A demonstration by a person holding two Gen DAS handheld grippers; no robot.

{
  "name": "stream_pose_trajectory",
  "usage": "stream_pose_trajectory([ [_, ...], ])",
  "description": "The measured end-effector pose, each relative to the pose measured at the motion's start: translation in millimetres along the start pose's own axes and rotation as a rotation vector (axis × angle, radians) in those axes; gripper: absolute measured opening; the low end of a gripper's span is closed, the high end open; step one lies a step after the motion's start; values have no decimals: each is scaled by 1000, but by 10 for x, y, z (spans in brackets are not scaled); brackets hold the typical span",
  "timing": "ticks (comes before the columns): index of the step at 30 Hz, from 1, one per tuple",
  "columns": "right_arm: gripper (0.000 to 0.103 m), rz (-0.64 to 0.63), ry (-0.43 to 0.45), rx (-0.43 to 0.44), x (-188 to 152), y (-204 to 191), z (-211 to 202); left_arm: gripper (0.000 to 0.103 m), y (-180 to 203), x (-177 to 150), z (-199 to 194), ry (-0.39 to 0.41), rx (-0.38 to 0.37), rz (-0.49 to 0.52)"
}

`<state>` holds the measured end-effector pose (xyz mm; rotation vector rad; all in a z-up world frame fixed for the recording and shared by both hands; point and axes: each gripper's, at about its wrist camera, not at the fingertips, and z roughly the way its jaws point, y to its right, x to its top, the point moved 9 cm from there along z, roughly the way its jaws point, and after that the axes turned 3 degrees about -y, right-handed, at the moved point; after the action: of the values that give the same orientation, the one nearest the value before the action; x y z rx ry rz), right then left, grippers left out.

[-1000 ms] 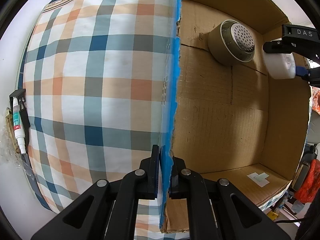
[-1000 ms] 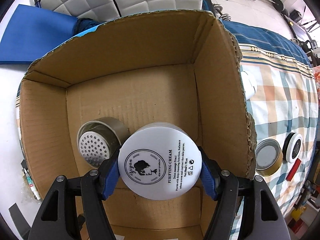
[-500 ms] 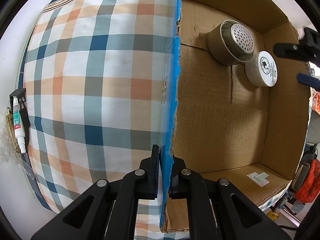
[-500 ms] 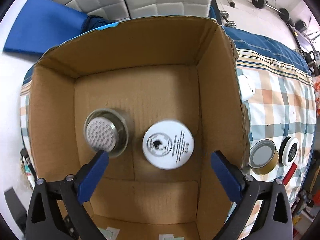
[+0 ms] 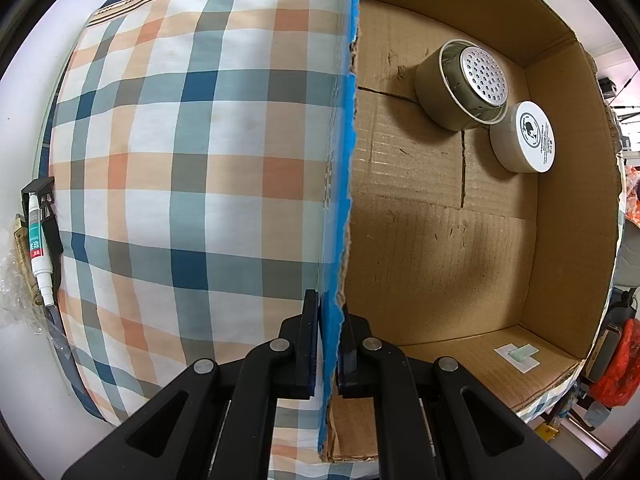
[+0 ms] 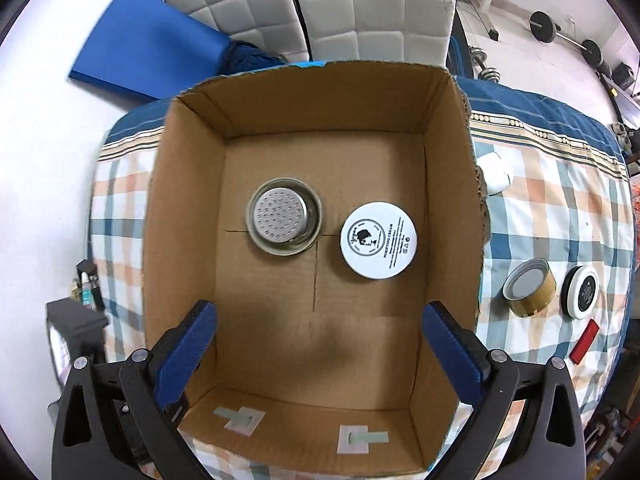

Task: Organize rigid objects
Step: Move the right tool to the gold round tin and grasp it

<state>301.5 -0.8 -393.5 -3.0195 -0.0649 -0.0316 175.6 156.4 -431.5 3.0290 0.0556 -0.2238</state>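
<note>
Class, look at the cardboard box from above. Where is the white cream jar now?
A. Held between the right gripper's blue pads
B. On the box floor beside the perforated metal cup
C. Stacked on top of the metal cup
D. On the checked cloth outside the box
B: the white cream jar sits on the floor of the cardboard box next to the perforated metal cup, clear of the open right gripper.

Brown cardboard box (image 6: 192, 208), white jar (image 6: 378, 240), plaid cloth (image 5: 192, 160).
</note>
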Motion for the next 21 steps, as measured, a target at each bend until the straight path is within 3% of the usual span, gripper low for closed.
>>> stream_pose_trajectory([
  [6,103,2,14,52,-166,-23,-270,4,1,1,-3,0,3,0],
  [11,103,48,38,79,-207,200,-437,4,-2,-2,1,-1,2,-2],
  [14,103,111,58,69,-224,535,-500,4,-10,1,3,-2,6,0],
  [21,103,389,60,-15,-288,1841,-278,4,-1,8,4,-3,8,0],
])
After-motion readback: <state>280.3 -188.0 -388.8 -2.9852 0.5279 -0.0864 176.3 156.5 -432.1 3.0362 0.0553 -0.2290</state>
